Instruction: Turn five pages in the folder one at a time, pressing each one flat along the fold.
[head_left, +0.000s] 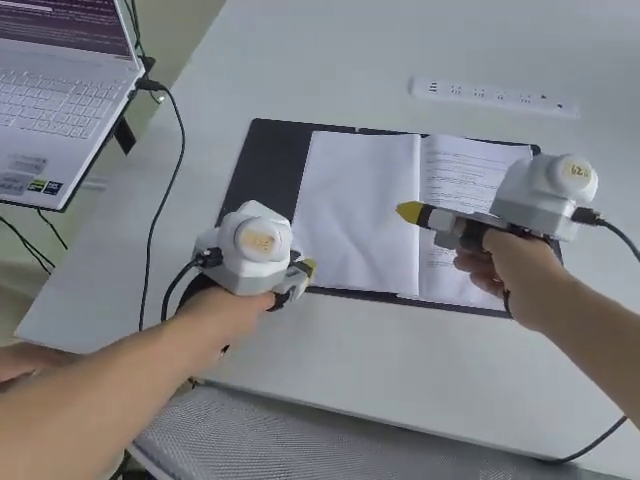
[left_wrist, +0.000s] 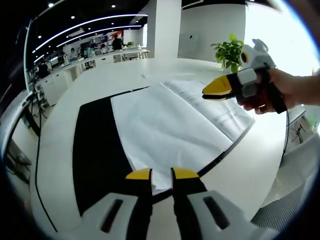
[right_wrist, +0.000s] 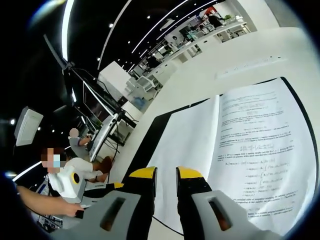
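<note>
The fold (head_left: 418, 165) runs away from the person, beneath the right gripper (head_left: 408, 212), whose jaws are together and empty. The left gripper (head_left: 304, 269), also closed, sits at the near edge of the folder (head_left: 262, 160).

This is a big open-plan office. Long white strip lights (left_wrist: 100, 22) curve across a dark ceiling, and rows of white desks (left_wrist: 95, 60) run back past a square white column (left_wrist: 163, 27). A potted plant (left_wrist: 229, 51) stands behind the broad white worktable (head_left: 350, 60). On the table sit an open laptop (head_left: 60, 90) and a power strip (head_left: 493, 97). A person in a white top (right_wrist: 70, 180) sits at a nearby desk beside a dark monitor (right_wrist: 95, 107).
</note>
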